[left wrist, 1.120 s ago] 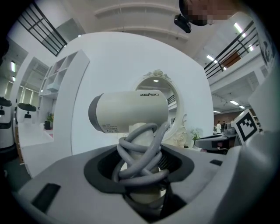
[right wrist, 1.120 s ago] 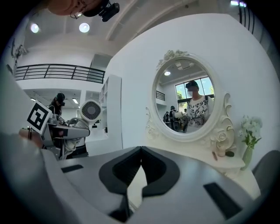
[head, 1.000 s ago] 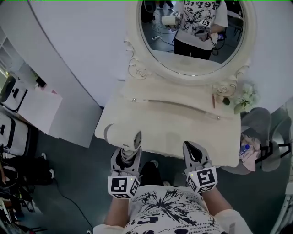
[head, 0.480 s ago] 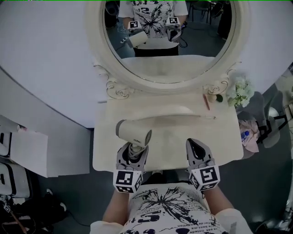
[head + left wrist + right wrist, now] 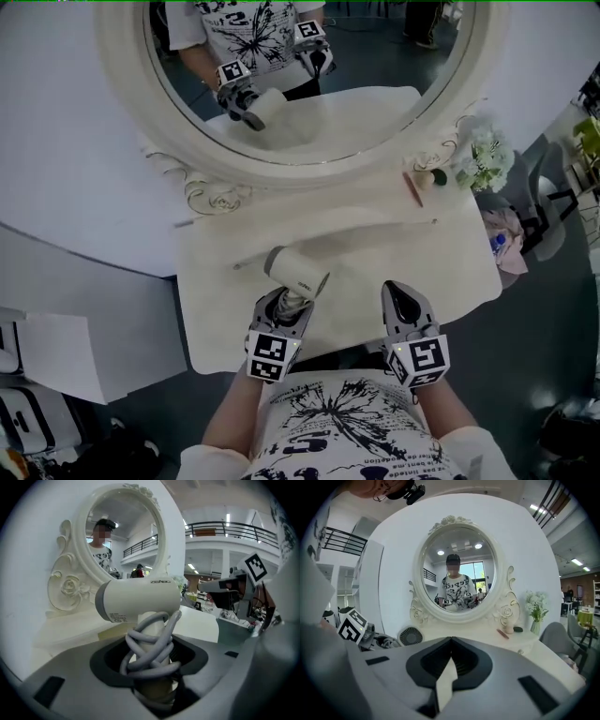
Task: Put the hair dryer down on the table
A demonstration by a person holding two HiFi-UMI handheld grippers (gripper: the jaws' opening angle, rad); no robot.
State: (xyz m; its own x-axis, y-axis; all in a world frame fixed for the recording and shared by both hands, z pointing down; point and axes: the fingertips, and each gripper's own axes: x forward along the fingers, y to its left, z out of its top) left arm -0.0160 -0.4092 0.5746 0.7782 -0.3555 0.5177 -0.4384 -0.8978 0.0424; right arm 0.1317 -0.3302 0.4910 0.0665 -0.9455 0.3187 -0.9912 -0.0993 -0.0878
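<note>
L gripper (image 5: 151, 670) clamped on the hair dryer (image 5: 298, 271) handle, cord wound round it. Dryer body sits over the tabletop (image 5: 422, 262) nr front edge; I can't tell if touching. R gripper (image 5: 451, 641) jaws together, nothing btwn, just beside.

White hair dryer (image 5: 298, 272), cord-wound handle, over table (image 5: 450, 272)
</note>
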